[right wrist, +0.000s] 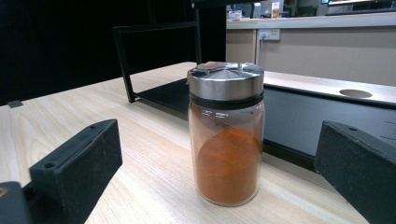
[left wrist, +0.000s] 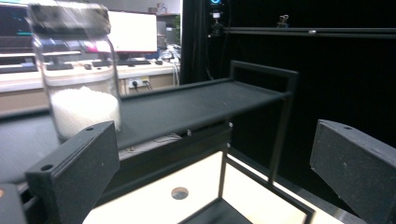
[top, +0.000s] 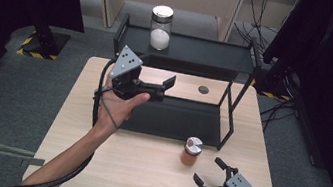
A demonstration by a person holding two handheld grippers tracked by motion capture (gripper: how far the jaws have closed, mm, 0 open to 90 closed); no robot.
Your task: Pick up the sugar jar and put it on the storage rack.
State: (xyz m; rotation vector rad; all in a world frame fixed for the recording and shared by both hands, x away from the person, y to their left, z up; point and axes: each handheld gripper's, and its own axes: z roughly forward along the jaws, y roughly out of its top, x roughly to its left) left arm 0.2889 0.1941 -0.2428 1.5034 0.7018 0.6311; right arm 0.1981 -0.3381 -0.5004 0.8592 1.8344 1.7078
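Note:
A glass jar of white grains [top: 160, 27] with a metal lid stands on the top shelf of a black two-level rack [top: 212, 50]. My left gripper [top: 167, 88] hangs open above the rack's lower shelf, in front of and below that jar. In the left gripper view the jar [left wrist: 79, 79] is ahead at the left, beyond the left jaw. A small jar of orange powder [top: 191, 151] with a silver lid stands on the wooden table [top: 142, 170] in front of the rack. My right gripper [top: 209, 171] is open just right of it, nothing held. In the right gripper view the orange jar [right wrist: 226, 135] stands between the jaws, untouched.
The rack's lower shelf [top: 175, 120] is bare. A round hole [top: 203, 90] sits in the tabletop behind the rack's right side. Black stands [top: 41, 38] and cables [top: 279, 106] flank the table on the floor.

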